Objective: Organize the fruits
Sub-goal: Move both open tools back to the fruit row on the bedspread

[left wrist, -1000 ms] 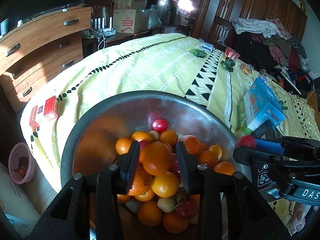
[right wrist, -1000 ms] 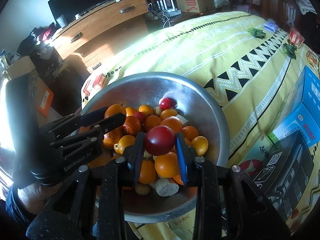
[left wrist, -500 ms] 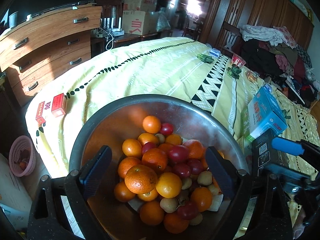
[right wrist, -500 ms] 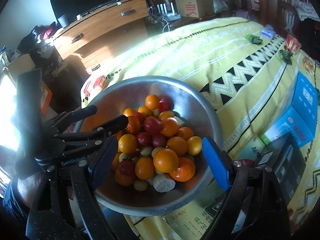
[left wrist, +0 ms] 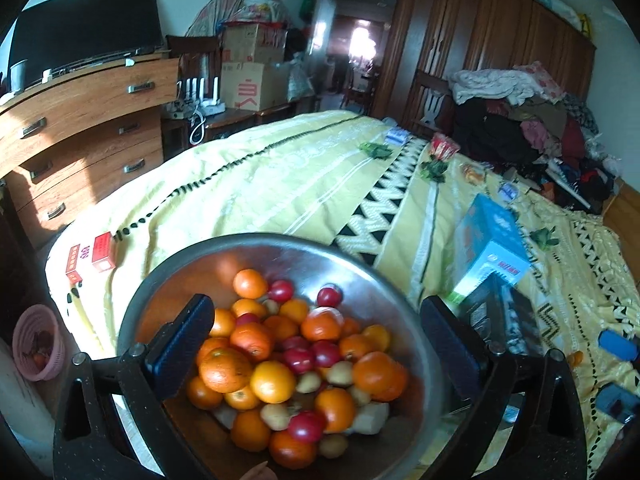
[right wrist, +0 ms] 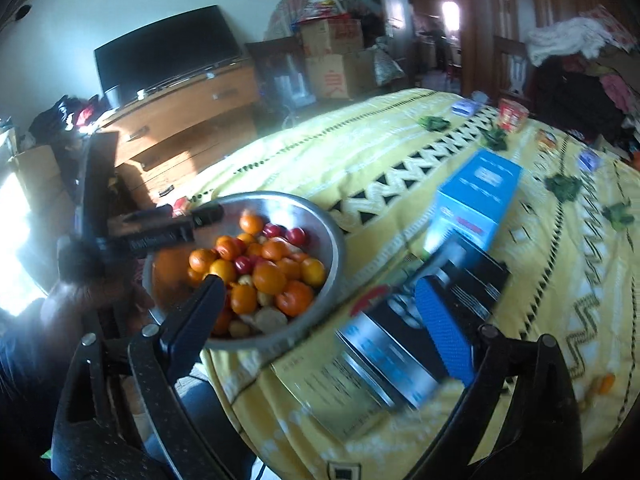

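Both grippers let go since a second ago: left dropped its orange, right dropped the red fruit, both now in the pile. Right gripper [right wrist: 322,306] has since pulled back and swung right, away from the bowl.

Left gripper [left wrist: 316,344]: jaws spread wide, nothing between them, hovering over the near half of the metal bowl [left wrist: 372,270]. Right gripper: jaws also wide apart, empty, above the black box [right wrist: 404,344] at the near edge of the bed [left wrist: 280,184]; view is motion-blurred.

Fruit pile [left wrist: 296,364] sits in the bowl: oranges, small red fruits, a few pale yellowish ones. One orange [left wrist: 250,284] and two red fruits lie slightly apart on the far side of the pile. Bowl rests at the near-left corner of the bed, on the yellow patterned cover.

Blue carton [left wrist: 494,246] stands just right of the bowl, touching the black box. Two red packets [left wrist: 92,256] lie at the bed's left edge. One small orange fruit [right wrist: 606,384] is loose on the cover toward the right edge, well apart from the bowl.
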`<action>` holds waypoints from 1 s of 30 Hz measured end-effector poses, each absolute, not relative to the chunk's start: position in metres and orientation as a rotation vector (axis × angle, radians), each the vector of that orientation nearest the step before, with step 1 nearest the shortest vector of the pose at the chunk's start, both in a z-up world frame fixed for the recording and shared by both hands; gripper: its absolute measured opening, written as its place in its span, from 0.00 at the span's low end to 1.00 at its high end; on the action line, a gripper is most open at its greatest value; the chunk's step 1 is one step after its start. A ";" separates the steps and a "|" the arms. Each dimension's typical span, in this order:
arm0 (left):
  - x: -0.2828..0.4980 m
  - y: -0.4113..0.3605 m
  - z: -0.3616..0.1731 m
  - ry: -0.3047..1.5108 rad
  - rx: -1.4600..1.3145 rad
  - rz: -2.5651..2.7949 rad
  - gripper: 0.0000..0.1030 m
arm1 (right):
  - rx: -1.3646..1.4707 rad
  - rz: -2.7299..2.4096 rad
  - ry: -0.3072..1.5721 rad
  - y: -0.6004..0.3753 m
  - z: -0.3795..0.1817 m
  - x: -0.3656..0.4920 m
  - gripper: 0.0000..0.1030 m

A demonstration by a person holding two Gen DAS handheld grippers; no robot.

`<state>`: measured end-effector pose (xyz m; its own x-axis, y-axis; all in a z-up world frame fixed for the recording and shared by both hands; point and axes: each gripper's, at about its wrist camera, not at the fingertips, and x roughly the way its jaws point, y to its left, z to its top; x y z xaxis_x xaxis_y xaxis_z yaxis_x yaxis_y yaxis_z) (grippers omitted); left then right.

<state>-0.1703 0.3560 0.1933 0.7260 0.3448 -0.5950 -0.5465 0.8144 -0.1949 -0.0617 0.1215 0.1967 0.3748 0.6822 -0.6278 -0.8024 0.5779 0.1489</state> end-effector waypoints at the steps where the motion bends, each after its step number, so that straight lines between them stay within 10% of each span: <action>1: -0.170 0.349 0.197 0.553 -0.374 0.494 1.00 | -0.189 0.933 0.712 0.110 0.193 -0.060 0.93; 30: -0.080 0.038 0.163 0.710 -0.022 -0.141 1.00 | -0.027 0.503 0.908 -0.102 0.085 -0.028 0.94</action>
<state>-0.0803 0.0384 0.1627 0.7494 -0.1361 -0.6479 0.1214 0.9903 -0.0676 -0.0280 -0.1018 0.0848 0.5079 0.4061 -0.7597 -0.4284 0.8842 0.1863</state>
